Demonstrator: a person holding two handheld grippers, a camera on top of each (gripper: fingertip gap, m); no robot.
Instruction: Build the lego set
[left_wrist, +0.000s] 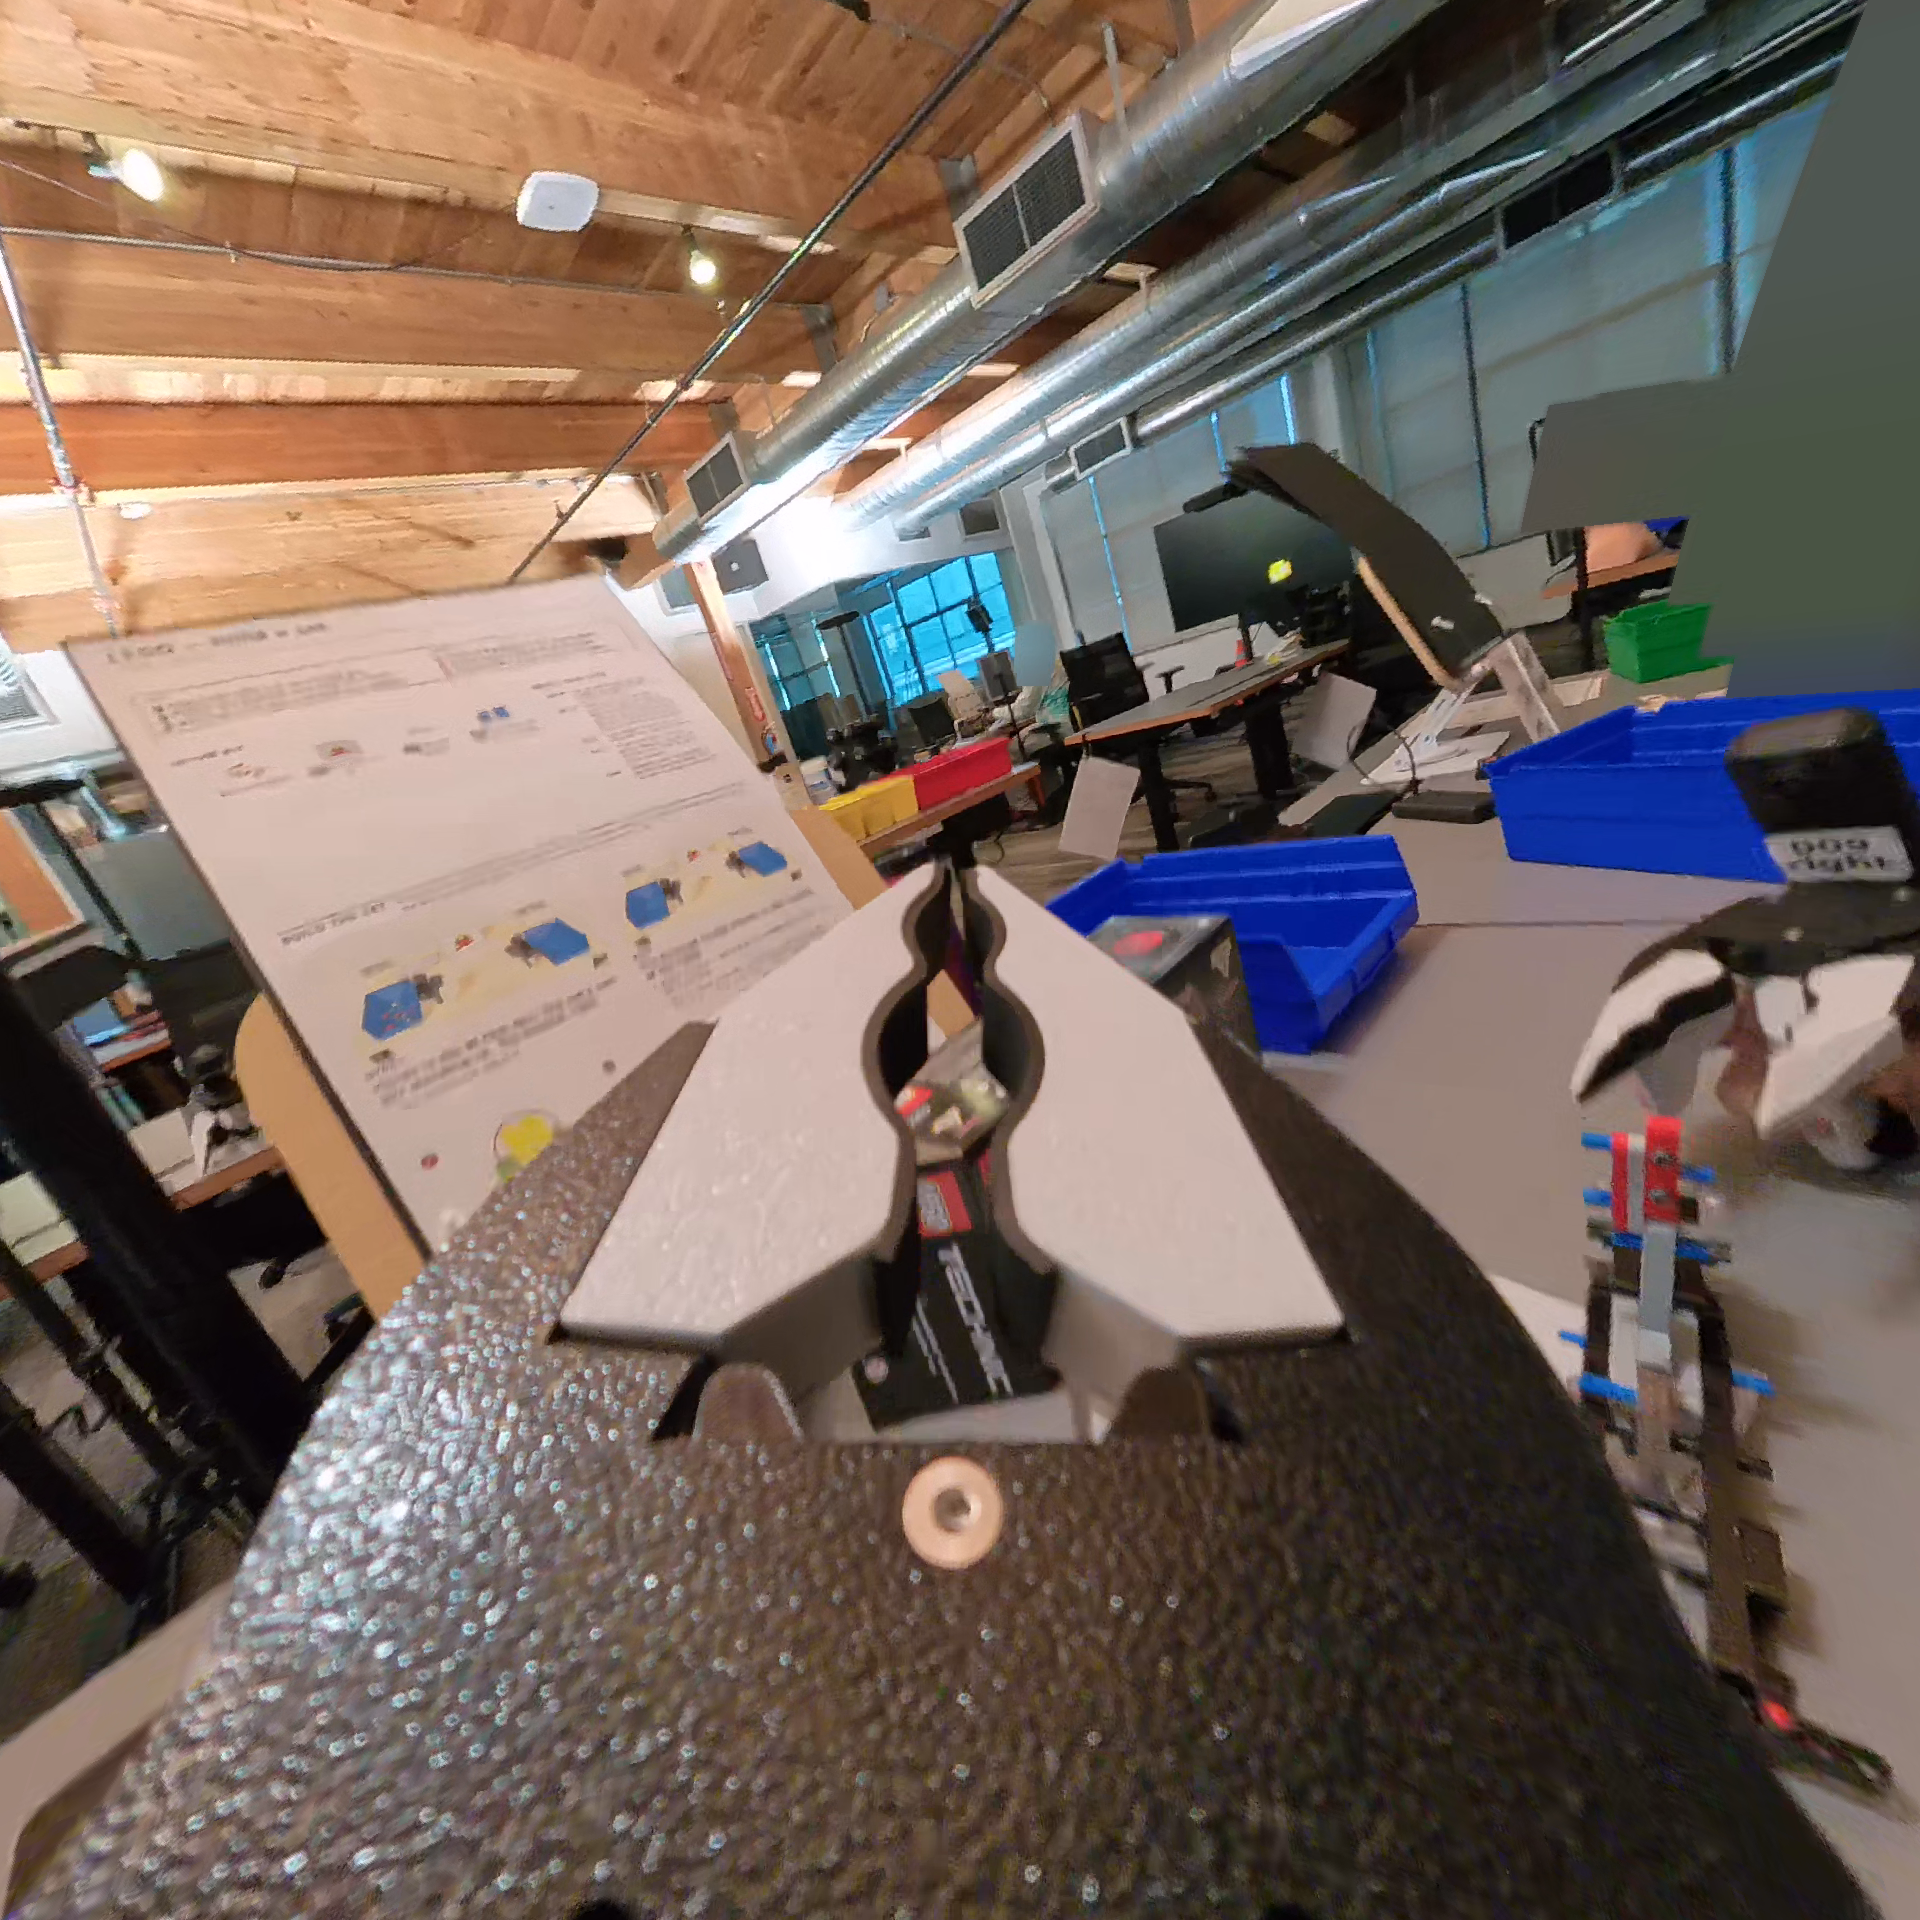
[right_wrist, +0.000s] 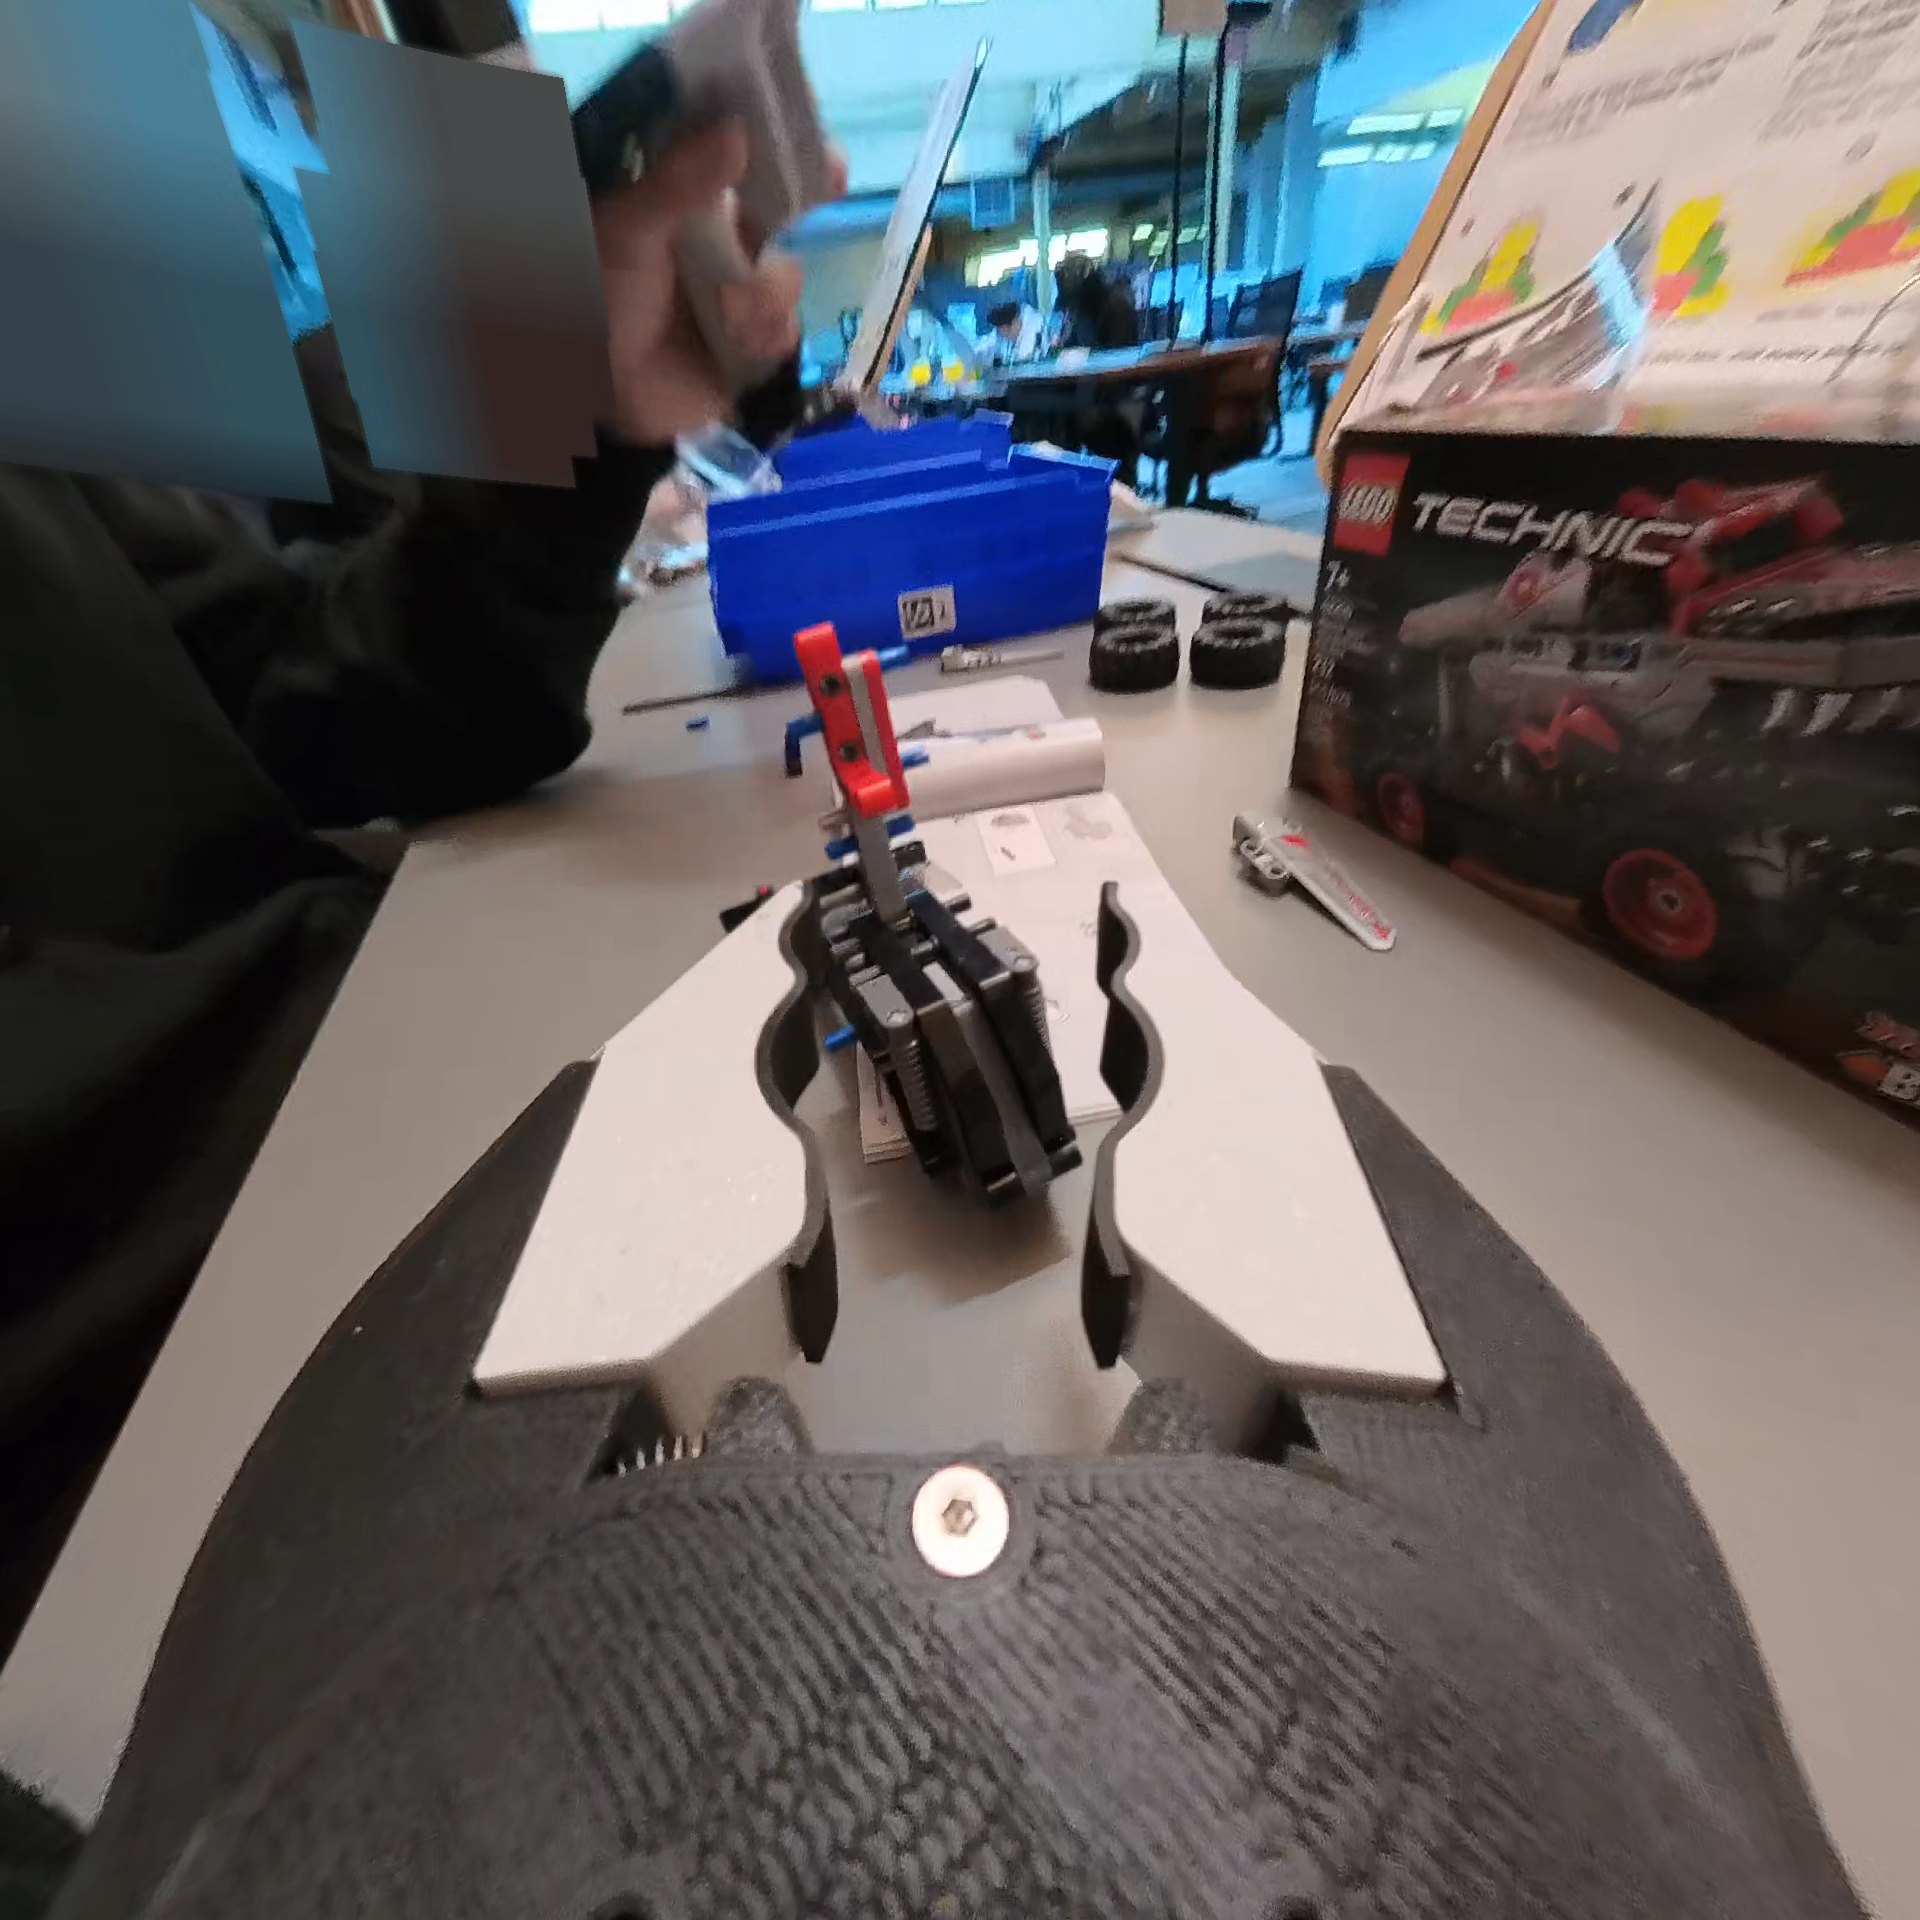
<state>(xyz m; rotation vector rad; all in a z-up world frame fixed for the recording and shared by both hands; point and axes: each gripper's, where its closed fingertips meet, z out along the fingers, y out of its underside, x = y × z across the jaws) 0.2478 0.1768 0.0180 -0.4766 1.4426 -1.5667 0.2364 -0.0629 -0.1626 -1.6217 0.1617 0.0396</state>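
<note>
Grey table (right_wrist: 1558, 1299) carrying everything. Boxed set's carton (right_wrist: 1621, 727) at far right, showing a finished red-and-grey truck. Blue parts bin (right_wrist: 904, 540) at the back. Open instruction booklet (right_wrist: 1039, 831) under the part-built chassis (right_wrist: 935, 1039): black frame, blue pins, red beam (right_wrist: 847, 727) raised at the far end. Four black tyres (right_wrist: 1184, 639) loose beside the bin, not yet fitted; grey sticker-marked piece (right_wrist: 1314, 878) lying apart. Judged well short of done. Right gripper (right_wrist: 956, 914) spread wide around the chassis, near end between the fingers. Left gripper (left_wrist: 961, 883) clenched, tips nearly touching, grasping nothing visible.
</note>
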